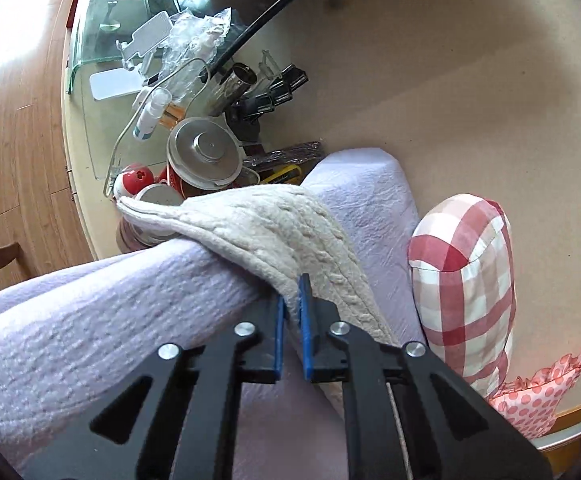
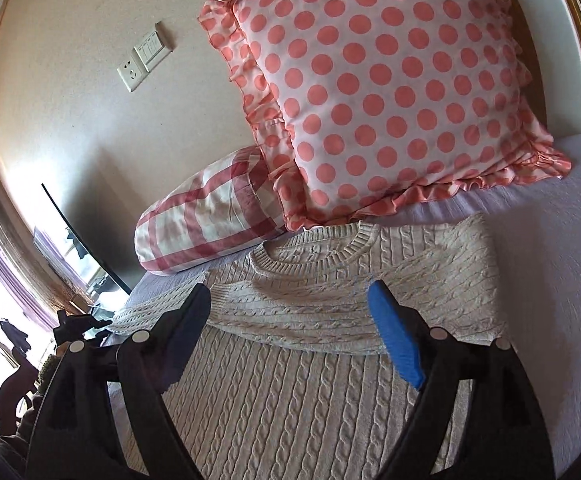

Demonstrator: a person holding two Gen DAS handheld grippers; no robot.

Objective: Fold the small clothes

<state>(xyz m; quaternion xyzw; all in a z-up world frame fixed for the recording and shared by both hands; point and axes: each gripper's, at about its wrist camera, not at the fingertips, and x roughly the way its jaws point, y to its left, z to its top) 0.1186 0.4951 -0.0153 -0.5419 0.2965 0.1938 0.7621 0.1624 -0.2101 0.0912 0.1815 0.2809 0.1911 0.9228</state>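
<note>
Sweater (image 2: 310, 380), cream cable-knit with ribbed round collar, lies flat on the lavender bedspread (image 2: 562, 280), one sleeve folded across its chest. The left gripper (image 1: 292, 312) has its blue pads pressed together on a thick edge of the knit, a sleeve end draping over the bed's edge. The right gripper (image 2: 290, 320) hovers above the sweater's body, its fingers spread wide and holding nothing. Toward the head of the bed, a red-and-white checked bolster pillow (image 2: 206, 216) lies just beside the collar, with a frilled polka-dot pillow (image 2: 390, 80) propped against the wall. Beyond the bed's edge, a cluttered side table (image 1: 90, 128) carries a round metal lid (image 1: 206, 152).
</note>
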